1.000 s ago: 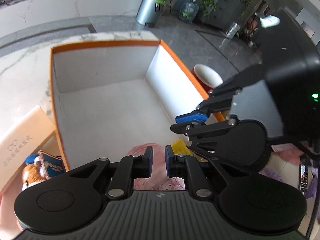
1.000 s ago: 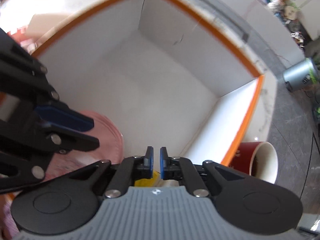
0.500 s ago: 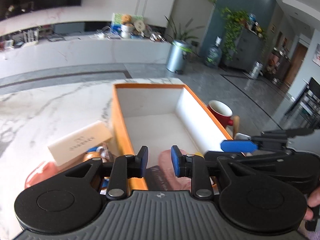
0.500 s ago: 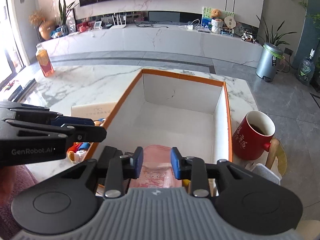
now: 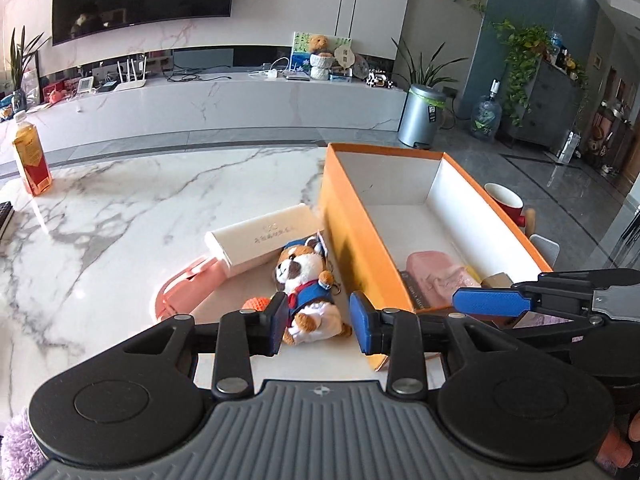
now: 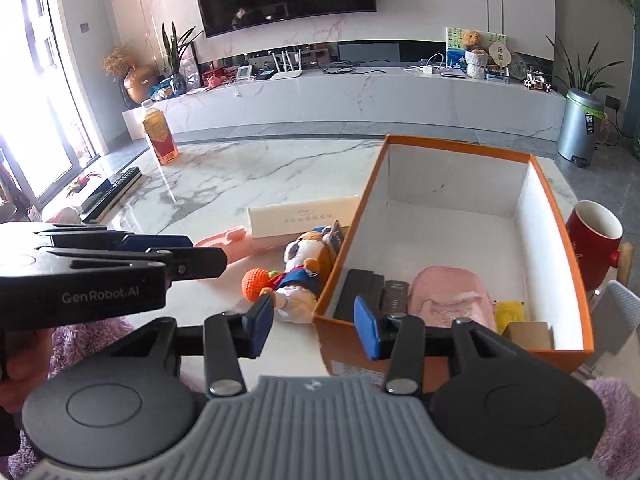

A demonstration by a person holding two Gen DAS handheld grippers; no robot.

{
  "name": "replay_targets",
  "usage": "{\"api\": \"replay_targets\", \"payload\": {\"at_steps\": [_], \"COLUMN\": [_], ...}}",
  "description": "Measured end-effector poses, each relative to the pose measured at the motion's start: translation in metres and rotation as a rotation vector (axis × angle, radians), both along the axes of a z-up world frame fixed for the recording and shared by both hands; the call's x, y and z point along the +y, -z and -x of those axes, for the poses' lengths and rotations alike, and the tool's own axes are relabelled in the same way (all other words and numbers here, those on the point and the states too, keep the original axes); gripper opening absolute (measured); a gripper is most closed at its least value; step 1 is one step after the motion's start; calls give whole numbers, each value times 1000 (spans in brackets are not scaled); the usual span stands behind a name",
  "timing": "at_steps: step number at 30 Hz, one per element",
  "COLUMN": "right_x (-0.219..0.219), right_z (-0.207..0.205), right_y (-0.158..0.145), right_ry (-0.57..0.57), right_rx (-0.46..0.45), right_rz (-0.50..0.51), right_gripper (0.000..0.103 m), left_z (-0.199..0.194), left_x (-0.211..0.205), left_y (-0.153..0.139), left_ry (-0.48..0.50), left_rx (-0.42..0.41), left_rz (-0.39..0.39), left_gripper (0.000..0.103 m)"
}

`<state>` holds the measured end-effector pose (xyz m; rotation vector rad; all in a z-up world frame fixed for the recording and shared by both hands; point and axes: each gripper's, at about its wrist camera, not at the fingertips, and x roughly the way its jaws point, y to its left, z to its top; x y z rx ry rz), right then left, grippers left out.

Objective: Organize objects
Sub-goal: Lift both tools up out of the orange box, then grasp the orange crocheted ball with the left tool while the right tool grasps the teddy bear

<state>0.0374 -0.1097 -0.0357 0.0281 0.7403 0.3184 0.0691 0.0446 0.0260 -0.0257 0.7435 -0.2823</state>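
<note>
1. Marble table (image 5: 120,208) lies bare to the left; the orange box (image 5: 352,240) sits at its right, a red mug (image 6: 592,244) just beyond.
2. We see the plush dog (image 5: 308,292) lying beside the box's left wall, head pointing away from us, its long axis along that wall; a cream case (image 5: 264,240) lies behind it.
3. Half a second ago both fingers were narrower; now the left hand-held gripper (image 5: 318,322) and right hand-held gripper (image 6: 314,322) gape wide, empty, pulled back from the box.
</note>
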Motion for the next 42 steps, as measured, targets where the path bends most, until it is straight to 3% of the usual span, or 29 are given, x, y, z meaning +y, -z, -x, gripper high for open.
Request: {"api": "replay_targets", "payload": {"at_steps": [11,20,26,31,37,42], "right_x": [33,54,74,77,78,82], "right_z": [-6,-24,-50,-83,-118,-139], "right_y": [20,32,23,22,26,31], "right_ry": [-53,-105,-182,-225,-239,-271], "right_rx": [69,101,54,114,178,233], "right_rz": [-18,27,215,302,378,416], "right_gripper": [46,45,44,39,39,39], "left_z": [3,-15,-44,-72,-105,-124], "left_x": [34,51,49,45,39,39], "left_y": [19,34,35,40,69,93], "left_ry": [-59,-68,-2,100,224,244], "left_rx": [63,121,110,105,197,295], "left_rz": [5,36,1,-42,-74,-39], "left_gripper": [40,39,39,39,37,37]}}
